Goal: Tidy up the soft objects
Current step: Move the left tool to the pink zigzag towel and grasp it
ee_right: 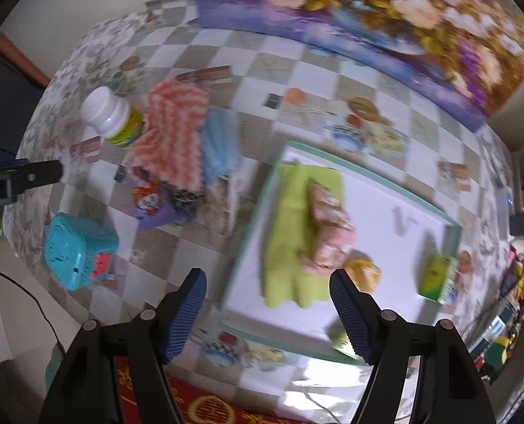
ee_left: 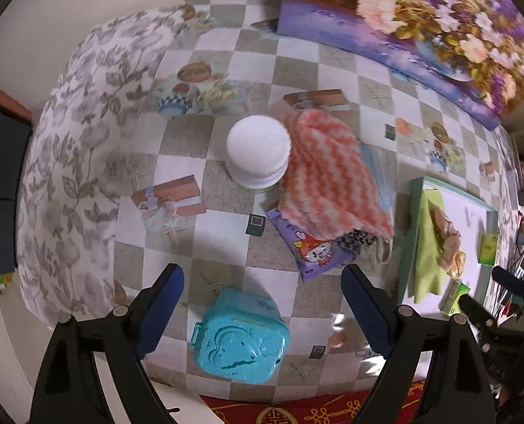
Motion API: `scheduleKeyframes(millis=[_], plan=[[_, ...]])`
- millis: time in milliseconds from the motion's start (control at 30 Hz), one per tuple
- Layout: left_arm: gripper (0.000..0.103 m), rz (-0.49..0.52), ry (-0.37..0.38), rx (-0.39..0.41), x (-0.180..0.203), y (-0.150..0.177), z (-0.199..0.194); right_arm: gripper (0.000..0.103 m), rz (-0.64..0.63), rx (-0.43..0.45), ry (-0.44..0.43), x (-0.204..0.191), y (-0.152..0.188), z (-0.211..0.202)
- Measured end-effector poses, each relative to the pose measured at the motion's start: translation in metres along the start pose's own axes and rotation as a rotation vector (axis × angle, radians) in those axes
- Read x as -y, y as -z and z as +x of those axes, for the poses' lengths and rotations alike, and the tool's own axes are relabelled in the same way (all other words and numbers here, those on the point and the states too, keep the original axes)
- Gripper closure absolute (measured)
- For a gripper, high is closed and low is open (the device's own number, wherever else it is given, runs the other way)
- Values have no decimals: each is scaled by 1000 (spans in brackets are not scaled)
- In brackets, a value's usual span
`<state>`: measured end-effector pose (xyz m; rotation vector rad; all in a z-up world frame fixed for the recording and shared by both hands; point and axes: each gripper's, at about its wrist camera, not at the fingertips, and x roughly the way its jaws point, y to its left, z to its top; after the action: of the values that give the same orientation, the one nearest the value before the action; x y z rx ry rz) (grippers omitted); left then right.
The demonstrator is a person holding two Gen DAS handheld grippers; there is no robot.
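Blue-padded fingers (ee_left: 163,304) of the left gripper (ee_left: 262,304) frame the near field, spread wide with nothing between them; a turquoise plastic case (ee_left: 240,339) lies on the table just below the gap, untouched. Ahead of these fingers sits the pile of soft things: a pink-and-white striped fuzzy cloth (ee_left: 329,176) draped over a purple cartoon pouch (ee_left: 311,251), with a checked fabric (ee_left: 355,238) and a pale blue face mask (ee_left: 378,176) showing at its edges. Judged from its nap and slump, the striped cloth is light, limp and non-fragile; it would sag from any hold, so a pinch at a bunched fold near its middle looks sounder than one at a thin edge. A white-capped bottle (ee_left: 258,148) stands touching the cloth's left side and could tip if the cloth is dragged.

Both grippers point straight down at the checked tablecloth (ee_left: 177,141). The right gripper (ee_right: 267,304) also stands open and empty, above the near edge of a white tray with a green rim (ee_right: 453,226). Beyond its fingers, inside the tray, lies a lime-green cloth (ee_right: 290,247) with a pink patterned fabric bundle (ee_right: 329,226) resting on it; a small orange item (ee_right: 362,275) and a green box (ee_right: 437,279) sit to the right. The pile is well off to this gripper's left. Motion blur softens finer detail in the right view.
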<state>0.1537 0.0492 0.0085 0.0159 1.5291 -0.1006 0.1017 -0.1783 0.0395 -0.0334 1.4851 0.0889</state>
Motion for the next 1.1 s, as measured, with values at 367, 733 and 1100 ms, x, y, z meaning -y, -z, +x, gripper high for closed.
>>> scheduleKeyframes(millis=[367,733,1100], plan=[[12,-16,42,-65,16,-19,46,27,-52,-65,-2,-27,-26,45],[13,-40,108,-104,39,-34,83,27,-6,-95,4,5,-38,68],[16,-57,191,-107,58,-43,101,27,7,-108,-3,19,-37,76]])
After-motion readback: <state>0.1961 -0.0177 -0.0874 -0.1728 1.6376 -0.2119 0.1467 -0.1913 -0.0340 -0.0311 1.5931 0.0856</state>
